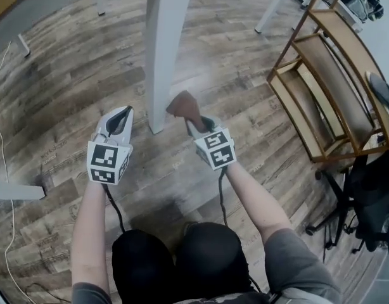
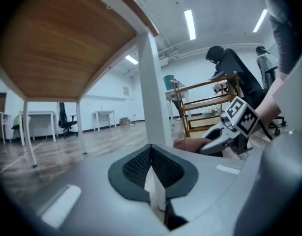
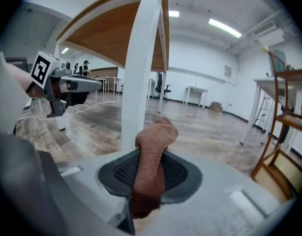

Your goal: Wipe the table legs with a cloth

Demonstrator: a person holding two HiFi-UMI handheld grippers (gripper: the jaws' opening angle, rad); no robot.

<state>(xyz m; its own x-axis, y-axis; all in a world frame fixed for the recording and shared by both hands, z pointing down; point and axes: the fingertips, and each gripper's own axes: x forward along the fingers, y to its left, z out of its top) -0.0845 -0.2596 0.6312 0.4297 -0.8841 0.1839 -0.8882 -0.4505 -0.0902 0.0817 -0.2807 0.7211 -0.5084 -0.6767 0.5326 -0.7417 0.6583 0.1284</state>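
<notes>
My right gripper (image 1: 196,126): jaws pinching the cloth (image 1: 182,105), just beside the bench leg (image 1: 164,56) base.
I should press the cloth flat and stroke along the leg; left gripper (image 1: 120,122) jaws pressed together, empty.

Grey left gripper (image 1: 123,114), marker cube (image 1: 108,161), black cable (image 1: 115,211)

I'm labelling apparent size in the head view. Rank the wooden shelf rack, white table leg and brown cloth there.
Largest: wooden shelf rack.
Next: white table leg, cut off by the top edge.
Smallest: brown cloth.
No near ties.
</notes>
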